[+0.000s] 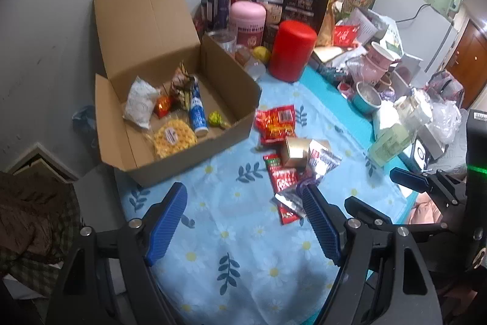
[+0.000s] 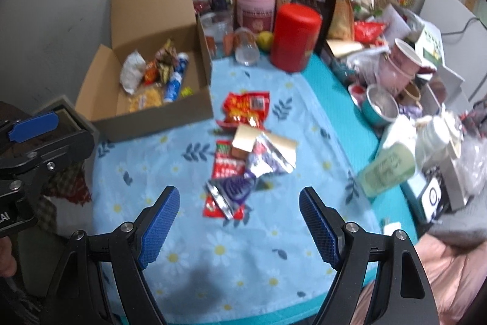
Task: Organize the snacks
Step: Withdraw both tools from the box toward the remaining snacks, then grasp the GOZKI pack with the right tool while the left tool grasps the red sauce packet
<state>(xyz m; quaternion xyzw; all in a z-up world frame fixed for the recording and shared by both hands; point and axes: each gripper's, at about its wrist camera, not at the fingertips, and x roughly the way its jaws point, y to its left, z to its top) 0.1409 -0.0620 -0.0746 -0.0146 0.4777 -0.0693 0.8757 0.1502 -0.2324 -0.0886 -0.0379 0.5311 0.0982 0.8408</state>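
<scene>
While both my tools were angled down at the bench, neither one had anything in it. The left tool (image 1: 243, 221) had its blue pads spread apart over bare tablecloth, and the right tool (image 2: 239, 221) was just as wide, nothing between the pads either. Made sense to me, you want them open before you pick a wrapper.

Just past the tips sat the loose pile of snacks (image 2: 243, 160) in the middle of the flowery blue tablecloth (image 2: 170, 172): a purple foil packet (image 2: 236, 188) closest, red wrappers (image 1: 284, 180) under it, a small gold box (image 1: 293, 151), and a bigger red bag (image 2: 246, 108) at the far end. All heaped on each other, so grabbing the top one first looked like the sane move.

Off to the left was the open cardboard box (image 1: 231, 108), flaps up, already holding a few snacks, like a blue tube (image 1: 197, 108) and a white pouch (image 1: 140, 104). Plenty of room left on its near side, I reckon.
</scene>
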